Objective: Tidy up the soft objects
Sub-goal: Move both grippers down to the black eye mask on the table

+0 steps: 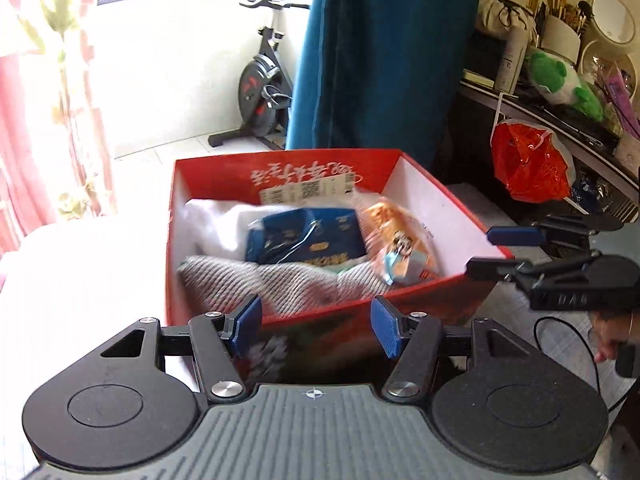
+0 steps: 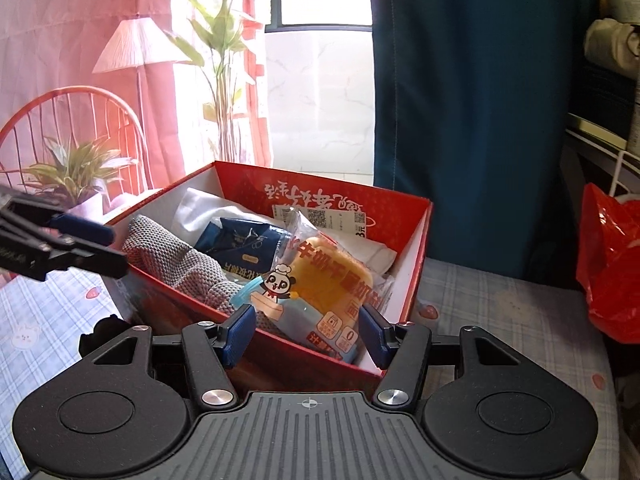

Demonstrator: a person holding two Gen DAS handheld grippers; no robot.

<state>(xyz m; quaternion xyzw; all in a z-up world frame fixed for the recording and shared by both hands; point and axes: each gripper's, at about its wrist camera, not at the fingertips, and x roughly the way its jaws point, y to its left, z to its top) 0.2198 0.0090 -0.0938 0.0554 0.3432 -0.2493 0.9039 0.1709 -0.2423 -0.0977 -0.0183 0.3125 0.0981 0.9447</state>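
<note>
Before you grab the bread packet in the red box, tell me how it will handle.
The bread packet is likely light and squashy: a puffy bun in thin plastic. The glossy wrapper may slip and crinkle. It leans over the red box rim beside the grey knit cloth, so a push would probably tip it.

The grey knit cloth (image 1: 280, 284) is motion-blurred; at three o'clock the red plastic bag (image 2: 612, 264) is cut off by the edge.
</note>
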